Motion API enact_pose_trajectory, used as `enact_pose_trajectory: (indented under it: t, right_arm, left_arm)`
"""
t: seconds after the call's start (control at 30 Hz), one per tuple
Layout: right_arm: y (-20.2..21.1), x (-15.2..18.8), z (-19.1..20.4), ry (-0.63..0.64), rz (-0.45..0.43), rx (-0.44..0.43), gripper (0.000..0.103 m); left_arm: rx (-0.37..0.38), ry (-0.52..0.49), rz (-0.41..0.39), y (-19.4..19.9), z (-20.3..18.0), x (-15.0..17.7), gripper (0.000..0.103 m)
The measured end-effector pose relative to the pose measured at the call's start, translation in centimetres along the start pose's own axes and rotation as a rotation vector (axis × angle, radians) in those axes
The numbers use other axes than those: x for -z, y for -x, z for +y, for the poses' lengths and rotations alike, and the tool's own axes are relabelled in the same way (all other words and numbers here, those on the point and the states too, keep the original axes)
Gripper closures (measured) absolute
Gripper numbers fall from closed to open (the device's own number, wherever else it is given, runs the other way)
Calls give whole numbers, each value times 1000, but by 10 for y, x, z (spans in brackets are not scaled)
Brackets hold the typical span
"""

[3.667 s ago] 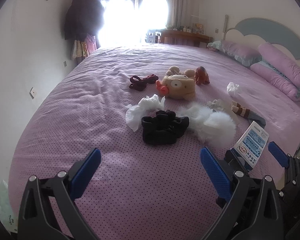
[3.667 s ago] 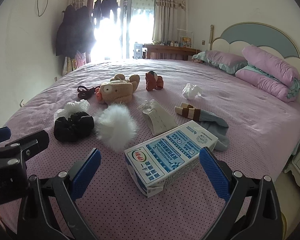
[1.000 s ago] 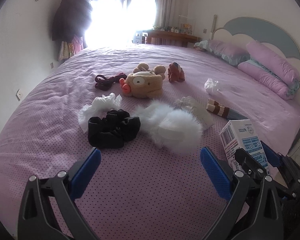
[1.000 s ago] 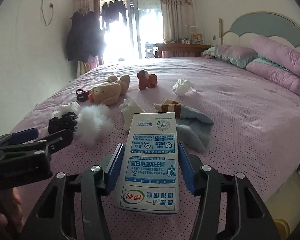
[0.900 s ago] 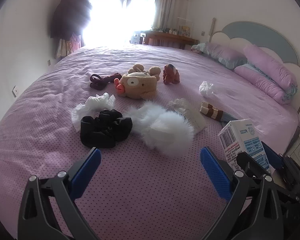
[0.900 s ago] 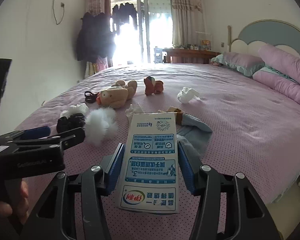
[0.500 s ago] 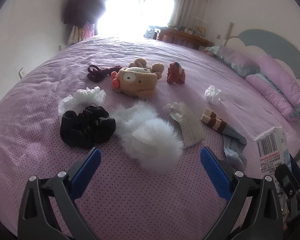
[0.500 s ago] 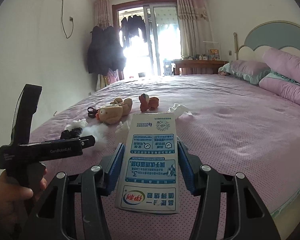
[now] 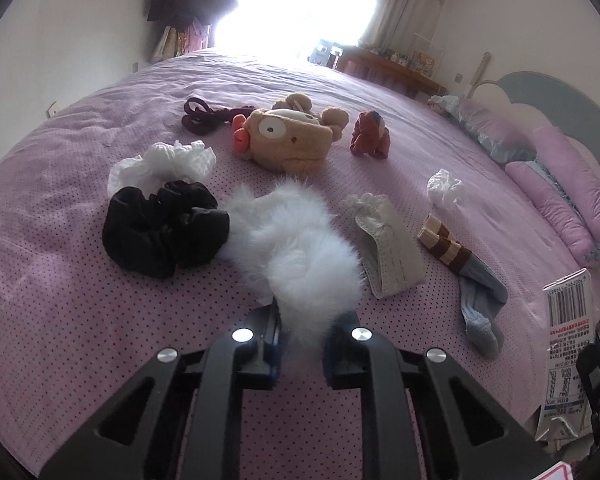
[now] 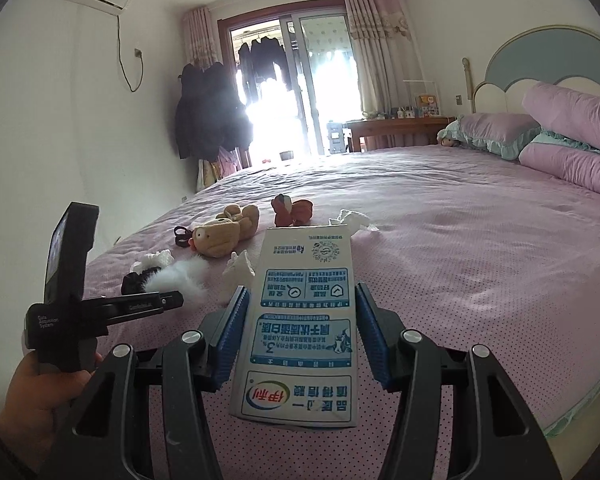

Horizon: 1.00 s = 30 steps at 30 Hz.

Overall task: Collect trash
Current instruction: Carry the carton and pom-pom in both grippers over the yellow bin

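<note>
Jaws of the left gripper (image 9: pixel 300 338) are clenched on the near end of the white fluffy puff (image 9: pixel 296 256), which lies on the purple bed (image 9: pixel 60 280) beside a black scrunchie (image 9: pixel 162 232). Right gripper (image 10: pixel 300 332) grasps the milk carton (image 10: pixel 302 328), lifted above the bedspread.

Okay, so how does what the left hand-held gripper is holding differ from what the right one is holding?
The left hand-held gripper pinches a white fluffy piece; the right hand-held gripper clamps a milk carton. The fluffy piece is soft, shapeless and plain white; the carton is flat-sided with blue print. The fluffy piece lies on the bed; the carton is held above it. Both are gripped at the end nearest the camera.
</note>
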State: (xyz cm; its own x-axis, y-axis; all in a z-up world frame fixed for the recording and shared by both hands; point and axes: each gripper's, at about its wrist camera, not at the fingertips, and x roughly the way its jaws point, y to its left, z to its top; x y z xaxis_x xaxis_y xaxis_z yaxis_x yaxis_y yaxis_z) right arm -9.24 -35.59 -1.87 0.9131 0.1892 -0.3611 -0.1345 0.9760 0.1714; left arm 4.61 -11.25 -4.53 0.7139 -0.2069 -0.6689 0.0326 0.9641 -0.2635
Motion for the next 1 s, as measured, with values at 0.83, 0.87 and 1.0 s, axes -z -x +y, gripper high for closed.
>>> enact_pose_trajectory:
  t: [0.83, 0.87, 1.0]
  right_arm:
    - [67, -16, 13, 74, -91, 44, 51]
    - [75, -15, 10, 73, -99, 59, 51]
    - [105, -6, -4, 62, -115, 133, 51]
  left_arm:
    - [254, -256, -55, 91, -61, 30, 89]
    - [274, -271, -50, 93, -68, 33, 89]
    - [357, -333, -18, 95, -99, 50, 89]
